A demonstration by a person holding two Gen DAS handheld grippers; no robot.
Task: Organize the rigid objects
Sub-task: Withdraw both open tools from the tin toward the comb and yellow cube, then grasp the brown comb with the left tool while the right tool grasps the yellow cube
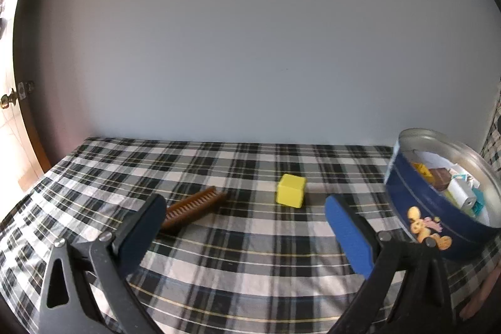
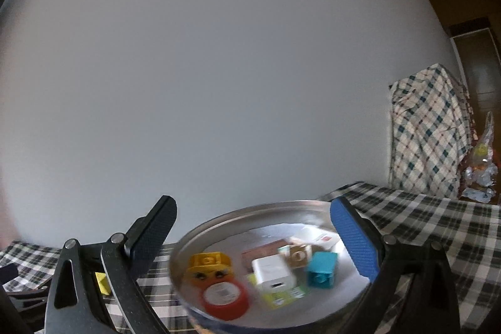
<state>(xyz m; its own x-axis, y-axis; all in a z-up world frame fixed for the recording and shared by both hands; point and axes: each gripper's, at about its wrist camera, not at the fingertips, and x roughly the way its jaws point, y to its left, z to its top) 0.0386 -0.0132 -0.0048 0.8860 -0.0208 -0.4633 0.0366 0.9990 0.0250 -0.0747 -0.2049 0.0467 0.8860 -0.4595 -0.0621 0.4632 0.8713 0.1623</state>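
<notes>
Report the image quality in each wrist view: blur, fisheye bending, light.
Left wrist view: mostly sharp; yellow block and brown comb are crisp, the blue tin at the right edge is slightly smeared, and the plaid cloth lines bow from fisheye. Right wrist view: the tin's contents, such as the white charger, are motion-blurred; bright daylight enters only at the left view's edge.

Left wrist view: low over the plaid cloth [image 1: 250,255], facing the bare wall [image 1: 250,36], looking forward between its own fingers. Right wrist view: close above the round tin [image 2: 194,227], angled down into it, wall behind. Shared: the tin [image 1: 419,202], the yellow cube [image 1: 291,190] [image 2: 102,284], cloth, wall.
</notes>
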